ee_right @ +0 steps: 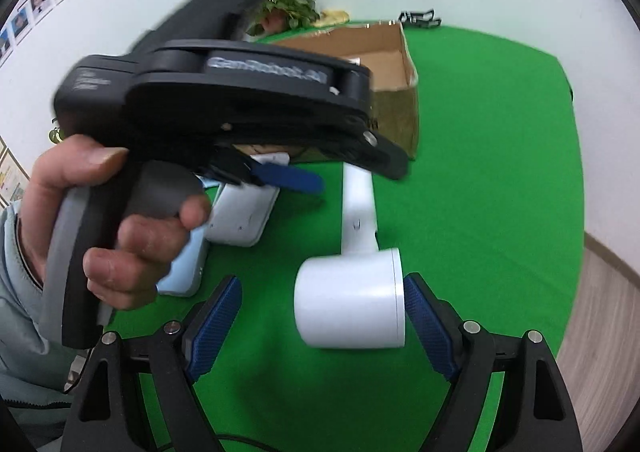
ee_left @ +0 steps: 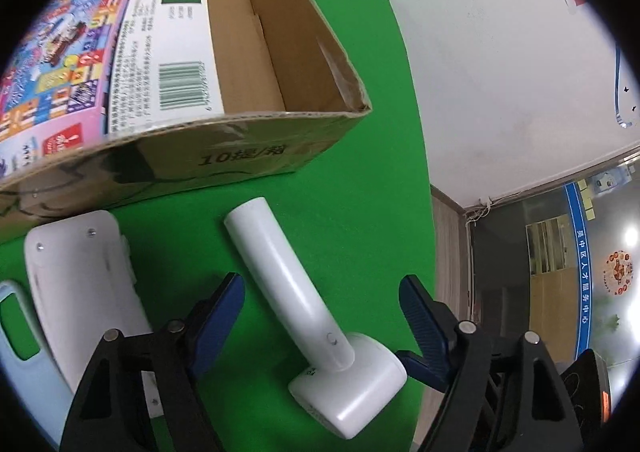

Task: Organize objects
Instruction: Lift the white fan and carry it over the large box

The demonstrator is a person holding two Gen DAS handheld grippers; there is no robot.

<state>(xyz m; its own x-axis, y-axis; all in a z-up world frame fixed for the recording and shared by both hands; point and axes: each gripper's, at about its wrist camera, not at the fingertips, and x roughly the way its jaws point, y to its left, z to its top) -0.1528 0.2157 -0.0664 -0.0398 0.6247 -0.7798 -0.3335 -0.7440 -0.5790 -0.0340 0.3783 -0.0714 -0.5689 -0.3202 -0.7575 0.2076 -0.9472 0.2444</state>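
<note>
Right gripper [ee_right: 322, 316]: nearest the right wrist camera; jaws stood wide, holding nothing. The white handheld device [ee_right: 352, 292] lay between them, its round head close against the right blue pad; contact could not be confirmed.
Left gripper [ee_left: 320, 304]: jaws wide, nothing gripped. They straddled the device's handle [ee_left: 276, 272] without touching it.
Person's hand [ee_right: 116, 220]: wrapped around the left gripper's grip, at the left of the right wrist view.
Device position: flat on the green table [ee_right: 500, 172], handle pointing far toward the cardboard box [ee_left: 280, 52].
Box: open-topped, near wall just beyond the handle tip; a printed carton [ee_left: 108, 64] stood inside on the left.
Left neighbours: white case [ee_left: 84, 280] and pale blue item [ee_left: 20, 332], lying beside the device.
Open room: bare green surface right of the device, out to the table edge.
</note>
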